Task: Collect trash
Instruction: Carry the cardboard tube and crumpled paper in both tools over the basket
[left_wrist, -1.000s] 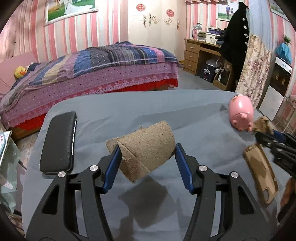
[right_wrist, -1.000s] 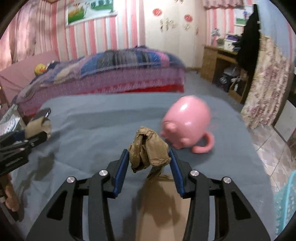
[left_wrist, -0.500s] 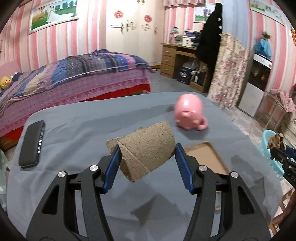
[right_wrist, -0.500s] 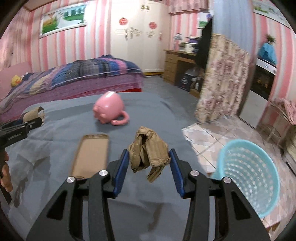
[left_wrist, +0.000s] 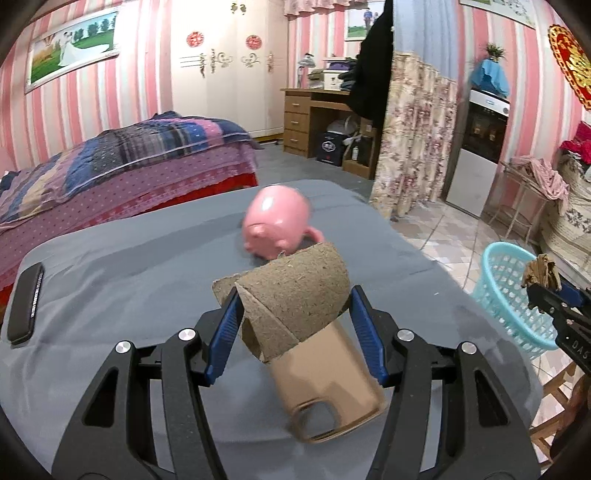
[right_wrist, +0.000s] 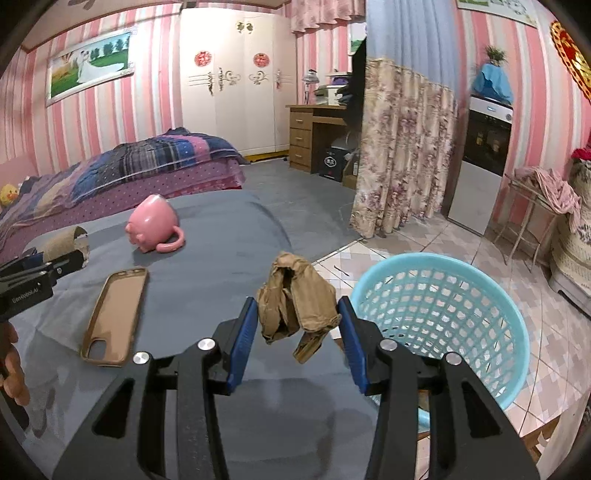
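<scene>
Cardboard piece (left_wrist: 295, 291), curled into a rough tube, is clamped between the blue pads of the left gripper (left_wrist: 293, 325) in the left wrist view, the jaws standing about half open around it; beyond the jaws lies a pink pig-shaped mug (left_wrist: 277, 229) on its side on the grey table cover (left_wrist: 129, 258), below the jaws a tan phone case (left_wrist: 328, 387), far left of them a black remote (left_wrist: 26, 302), and to the right, past the table edge, a turquoise basket (left_wrist: 513, 295) on the tiled floor with the right gripper (left_wrist: 543, 291) in front of it. Right wrist view: the right gripper (right_wrist: 297, 325) pinches crumpled brown paper (right_wrist: 295, 302) between its pads, jaws partly closed on it, lifted off the cover; the basket (right_wrist: 443, 314) stands just right of and beyond the jaws, its mouth open upward; left of the jaws lie the phone case (right_wrist: 114, 314) and the mug (right_wrist: 153, 229), and at the far left edge the left gripper (right_wrist: 62, 254) carries the cardboard (right_wrist: 62, 240)
</scene>
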